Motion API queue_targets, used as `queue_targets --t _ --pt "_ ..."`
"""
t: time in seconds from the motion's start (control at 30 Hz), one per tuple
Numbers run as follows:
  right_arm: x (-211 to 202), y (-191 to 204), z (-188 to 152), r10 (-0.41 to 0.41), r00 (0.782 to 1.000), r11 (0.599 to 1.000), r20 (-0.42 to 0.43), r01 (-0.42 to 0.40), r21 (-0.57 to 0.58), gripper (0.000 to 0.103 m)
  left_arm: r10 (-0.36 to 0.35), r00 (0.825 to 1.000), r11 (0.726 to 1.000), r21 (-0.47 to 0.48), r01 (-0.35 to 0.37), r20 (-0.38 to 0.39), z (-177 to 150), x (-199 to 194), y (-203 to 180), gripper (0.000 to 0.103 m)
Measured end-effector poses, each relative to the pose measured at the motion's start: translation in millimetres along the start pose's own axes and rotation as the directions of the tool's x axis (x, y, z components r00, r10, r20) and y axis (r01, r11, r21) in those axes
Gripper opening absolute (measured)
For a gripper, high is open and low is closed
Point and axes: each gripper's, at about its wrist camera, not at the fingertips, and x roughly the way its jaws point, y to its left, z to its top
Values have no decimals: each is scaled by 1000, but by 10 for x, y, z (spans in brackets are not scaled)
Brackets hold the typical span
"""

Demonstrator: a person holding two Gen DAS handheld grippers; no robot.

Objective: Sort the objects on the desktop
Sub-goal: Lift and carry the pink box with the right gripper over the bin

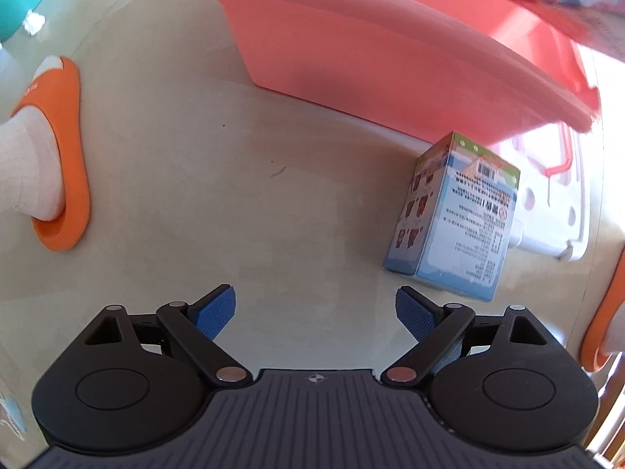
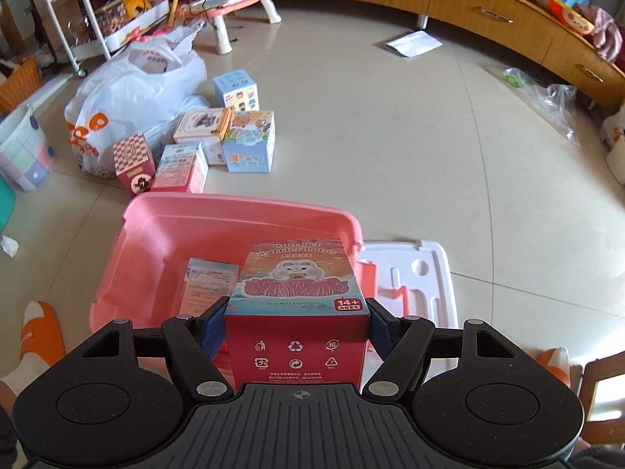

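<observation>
Jaws of the right gripper (image 2: 297,326) clamp a glossy cardboard box (image 2: 297,312) above the pink plastic bin (image 2: 164,230); left gripper (image 1: 315,308) gapes empty.

Left hand-held gripper (image 1: 315,314) held low, jaws spread wide and empty; right hand-held gripper (image 2: 297,326) clamped on a box.

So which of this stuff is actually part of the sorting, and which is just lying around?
Part of the job:
red box held by the right gripper
pink bin
small box in the bin
blue box ahead of the open left gripper
boxes on the floor

Lying about:
white lid
plastic bag
slipper
paper
</observation>
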Motion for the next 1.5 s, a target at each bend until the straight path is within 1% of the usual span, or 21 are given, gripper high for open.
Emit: queue_targets --t 0.1,0.3,0.43,0.53,0.73,0.87,0.97,1.17,1.3,1.37,1.5 --pt "167 82 69 -25 1000 999 -13 24 -36 67 1 1000 1000 -9 -1 -8 17 36 25 91" --pt "564 132 129 -7 996 1000 -90 8 4 67 17 1000 999 -40 -18 -20 66 113 104 91" --pt "783 211 123 -41 993 999 -113 38 -25 67 9 999 998 -58 -11 -32 92 171 129 91" --pt "911 229 117 -39 990 999 -133 36 -27 67 6 999 998 -61 -8 -44 113 234 152 91" --pt "1160 306 104 -46 985 999 -167 41 -35 67 22 998 996 -89 -27 -60 122 319 222 91" --pt "1288 342 77 -66 982 997 -176 60 -43 67 19 998 995 -96 -25 -63 132 349 238 91" --pt "1383 370 59 -82 980 996 -182 74 -48 67 27 998 996 -84 -32 -59 135 361 232 91" --pt "1515 395 24 -103 977 994 -187 95 -51 67 22 997 996 -80 -28 -74 159 391 248 91" --pt "1576 374 9 -85 979 996 -183 82 -27 67 25 996 997 -72 -30 -80 163 399 247 91" --pt "1574 357 20 -87 982 996 -166 86 -17 67 21 996 997 -67 -27 -87 161 403 247 91" --pt "1575 344 51 -84 982 996 -167 82 -19 67 23 995 998 -63 -29 -93 152 413 242 91"
